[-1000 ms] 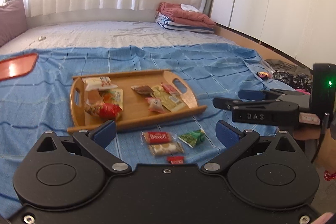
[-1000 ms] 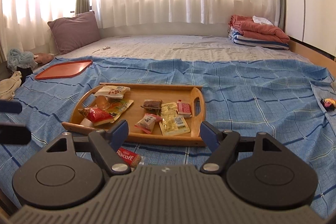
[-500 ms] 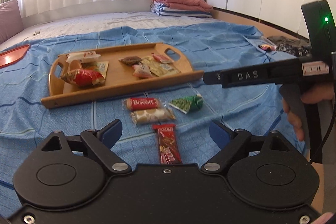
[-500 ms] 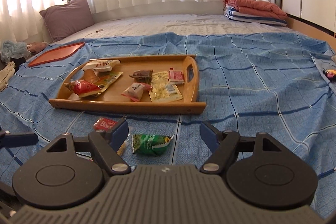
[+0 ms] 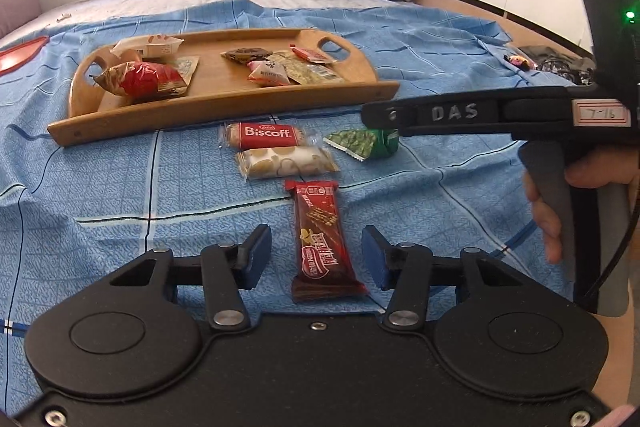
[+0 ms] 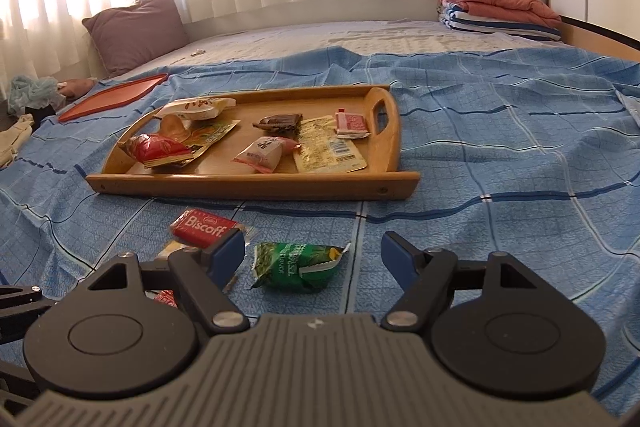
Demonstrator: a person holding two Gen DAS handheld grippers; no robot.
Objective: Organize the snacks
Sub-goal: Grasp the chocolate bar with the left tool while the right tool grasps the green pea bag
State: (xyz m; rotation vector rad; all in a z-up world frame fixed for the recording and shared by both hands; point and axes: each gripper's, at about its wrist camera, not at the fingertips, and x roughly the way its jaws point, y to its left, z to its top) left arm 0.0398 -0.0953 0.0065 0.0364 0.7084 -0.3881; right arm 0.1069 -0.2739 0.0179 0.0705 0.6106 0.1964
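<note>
Choc bar point(image 5: 324, 241), dark red wrapper, lies flat on blue blanket point(image 5: 100, 195) between left gripper point(image 5: 316, 255) pads, near end closest. Jaws just been closing, gap on both sides, no squeeze yet. Bar's long way points away twd tray point(image 5: 224, 103). Squeeze across thin sides, softly, centred. Right gripper point(image 6: 312, 253) open over green pack point(image 6: 298, 265).

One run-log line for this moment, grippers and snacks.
left gripper: closing around chocolate bar, not gripping | right gripper: open over green packet | tray: partly filled
</note>
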